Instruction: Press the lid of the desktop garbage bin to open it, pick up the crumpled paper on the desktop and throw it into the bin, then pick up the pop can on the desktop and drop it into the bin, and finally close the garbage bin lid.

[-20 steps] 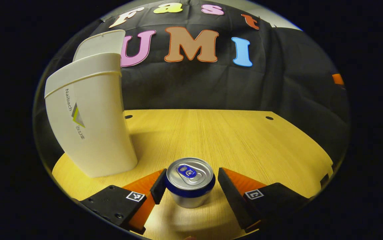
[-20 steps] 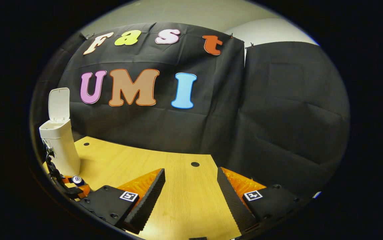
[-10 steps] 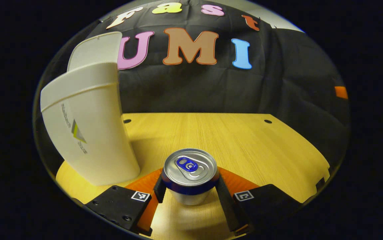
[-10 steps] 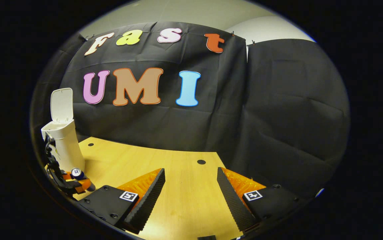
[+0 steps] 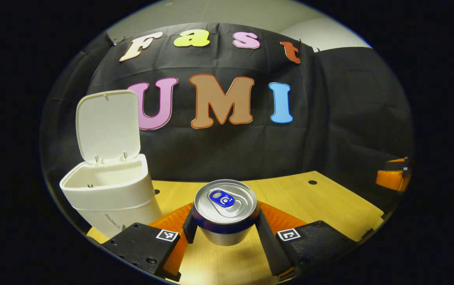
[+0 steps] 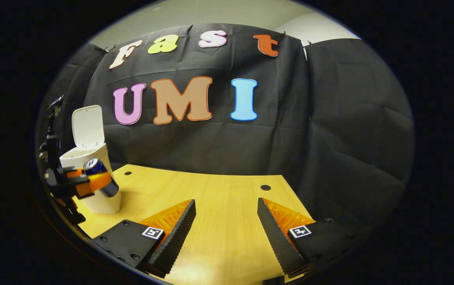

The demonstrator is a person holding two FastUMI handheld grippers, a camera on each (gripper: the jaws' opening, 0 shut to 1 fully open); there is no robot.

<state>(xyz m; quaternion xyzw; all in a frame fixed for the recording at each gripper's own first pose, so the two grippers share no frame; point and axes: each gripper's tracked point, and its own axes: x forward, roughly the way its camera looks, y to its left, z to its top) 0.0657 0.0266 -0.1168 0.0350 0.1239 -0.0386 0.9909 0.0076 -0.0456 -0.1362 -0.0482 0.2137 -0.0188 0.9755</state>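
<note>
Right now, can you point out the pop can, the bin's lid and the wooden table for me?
pop can (image 5: 225, 202): left gripper view, on its silver top by the blue tab.
bin's lid (image 5: 108, 124): left gripper view, on the raised lid's inner face.
wooden table (image 6: 219, 198): right gripper view, on bare tabletop.

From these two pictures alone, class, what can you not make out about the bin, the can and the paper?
- Inside of the bin: its front wall hides the bottom in the left gripper view, so whether the crumpled paper lies there cannot be told.
- Pop can: the left gripper covers its sides, so its label is unreadable.
- Same can in the right gripper view: too small to judge any gap to the bin.
</note>
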